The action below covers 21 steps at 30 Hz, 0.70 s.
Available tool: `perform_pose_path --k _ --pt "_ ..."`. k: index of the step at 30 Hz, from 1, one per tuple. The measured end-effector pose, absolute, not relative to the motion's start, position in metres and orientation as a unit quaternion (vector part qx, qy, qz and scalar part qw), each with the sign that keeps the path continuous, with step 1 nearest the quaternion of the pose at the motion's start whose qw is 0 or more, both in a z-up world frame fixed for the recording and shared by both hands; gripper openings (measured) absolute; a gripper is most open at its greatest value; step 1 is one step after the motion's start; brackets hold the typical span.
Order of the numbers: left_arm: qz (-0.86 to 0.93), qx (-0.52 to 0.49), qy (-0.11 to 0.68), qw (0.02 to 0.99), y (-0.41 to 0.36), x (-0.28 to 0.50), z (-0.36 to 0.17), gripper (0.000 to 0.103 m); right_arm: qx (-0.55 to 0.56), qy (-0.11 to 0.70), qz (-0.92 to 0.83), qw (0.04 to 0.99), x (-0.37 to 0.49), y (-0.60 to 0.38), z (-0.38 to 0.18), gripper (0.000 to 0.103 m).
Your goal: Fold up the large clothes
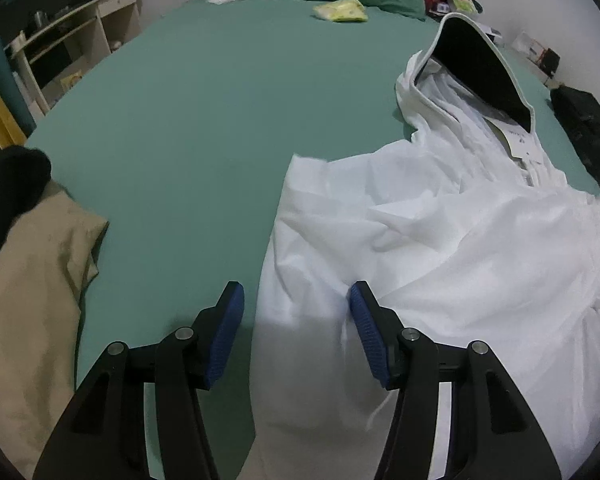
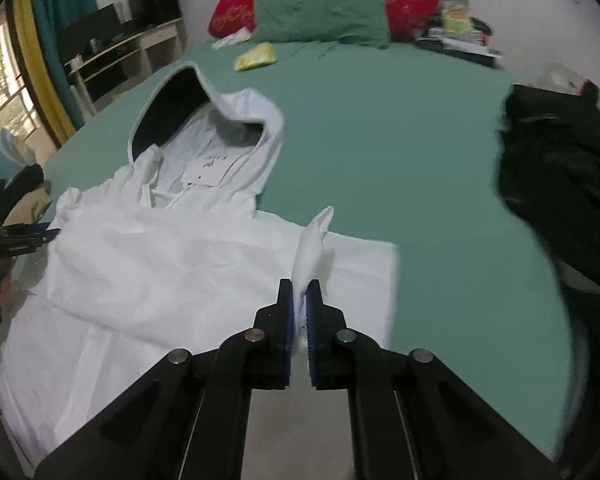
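A white hooded garment (image 1: 440,248) (image 2: 160,264) lies spread on the green bed sheet (image 1: 188,128), its hood (image 1: 476,64) (image 2: 172,108) showing a dark lining and pointing to the far side. My left gripper (image 1: 296,292) is open above the garment's near left edge, with white cloth lying between the jaws and the right pad at a crease. It also shows at the left edge of the right wrist view. My right gripper (image 2: 300,285) is shut on a pinched ridge of the white fabric, which sticks up beyond the fingertips at the garment's right side.
A beige garment (image 1: 32,280) lies at the bed's left near corner and a black jacket (image 2: 560,184) at the right. A green pillow (image 2: 324,12), red pillow (image 2: 236,8) and yellow packet (image 1: 342,10) sit at the head. A desk (image 1: 72,36) stands beyond the bed's left edge.
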<state>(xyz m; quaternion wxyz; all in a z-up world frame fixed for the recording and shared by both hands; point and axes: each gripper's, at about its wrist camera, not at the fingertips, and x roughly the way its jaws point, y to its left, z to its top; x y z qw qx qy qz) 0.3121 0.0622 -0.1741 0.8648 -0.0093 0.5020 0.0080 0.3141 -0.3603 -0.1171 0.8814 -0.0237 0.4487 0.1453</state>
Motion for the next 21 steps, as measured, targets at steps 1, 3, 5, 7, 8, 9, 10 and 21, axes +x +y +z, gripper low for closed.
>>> perform_pose_path --k 1,3,5,7,8,9,10,21 --pt "0.010 -0.009 0.501 0.865 0.061 0.314 -0.174 0.059 -0.019 0.452 0.139 0.881 0.306 -0.367 -0.114 0.006" --pt "0.013 -0.006 0.502 0.865 0.054 0.321 -0.173 0.059 -0.011 0.476 0.131 0.869 0.294 -0.378 -0.124 0.006" --pt "0.020 0.002 0.496 0.868 0.048 0.327 -0.167 0.059 -0.020 0.509 0.112 0.853 0.287 -0.382 -0.143 0.007" --pt "0.016 -0.004 0.477 0.879 0.041 0.332 -0.152 0.059 -0.029 0.542 0.100 0.834 0.286 -0.382 -0.160 0.010" --pt "0.007 -0.016 0.464 0.886 0.035 0.336 -0.143 0.059 -0.030 0.530 0.098 0.842 0.285 -0.382 -0.157 0.021" --pt "-0.003 -0.027 0.451 0.892 0.031 0.342 -0.135 0.059 -0.036 0.514 0.095 0.852 0.286 -0.381 -0.152 0.045" --pt "-0.013 -0.032 0.440 0.897 0.024 0.348 -0.128 0.059 -0.047 0.493 0.094 0.863 0.289 -0.377 -0.142 0.055" --pt "-0.056 -0.015 0.413 0.909 -0.039 0.454 -0.151 0.059 -0.091 0.389 0.195 0.896 0.428 -0.285 -0.124 0.049"
